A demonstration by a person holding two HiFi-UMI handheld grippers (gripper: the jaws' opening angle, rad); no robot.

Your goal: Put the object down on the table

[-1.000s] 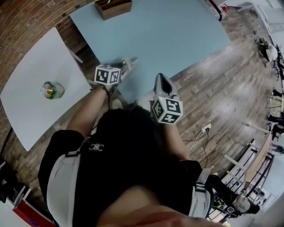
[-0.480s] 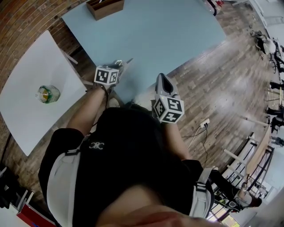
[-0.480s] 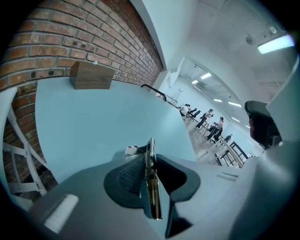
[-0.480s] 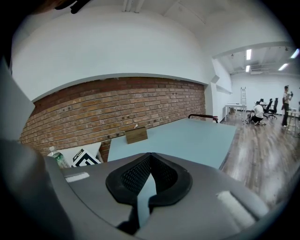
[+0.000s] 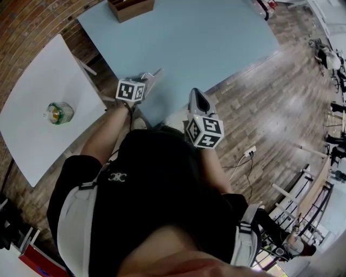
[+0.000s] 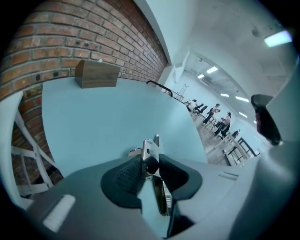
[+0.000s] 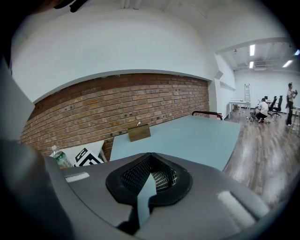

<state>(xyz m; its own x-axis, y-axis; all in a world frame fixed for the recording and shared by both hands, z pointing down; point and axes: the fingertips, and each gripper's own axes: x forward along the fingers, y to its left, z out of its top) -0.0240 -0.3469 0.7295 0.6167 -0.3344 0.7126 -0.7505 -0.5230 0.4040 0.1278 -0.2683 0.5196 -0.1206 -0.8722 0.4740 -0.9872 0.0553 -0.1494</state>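
Observation:
My left gripper (image 5: pixel 152 79) reaches over the near edge of the light blue table (image 5: pixel 205 38). A thin metal object (image 6: pixel 151 154) with a dark part stands upright between its ribbed pads (image 6: pixel 126 174); the jaws are opening, and the pads still seem to touch it. In the head view the metal object (image 5: pixel 158 72) sticks out past the fingers, just above the tabletop. My right gripper (image 5: pixel 197 98) hovers by the table's near corner, shut with nothing in it; in its own view the right gripper (image 7: pixel 149 161) has its pads meeting.
A wooden box (image 5: pixel 131 8) sits at the far end of the blue table, near a brick wall. A white table (image 5: pixel 32 108) to the left carries a green bottle (image 5: pixel 58 112). Wooden floor lies to the right, with people and chairs far off.
The left gripper has edged slightly forward over the table edge with the metal object in it. The right gripper has hardly moved.

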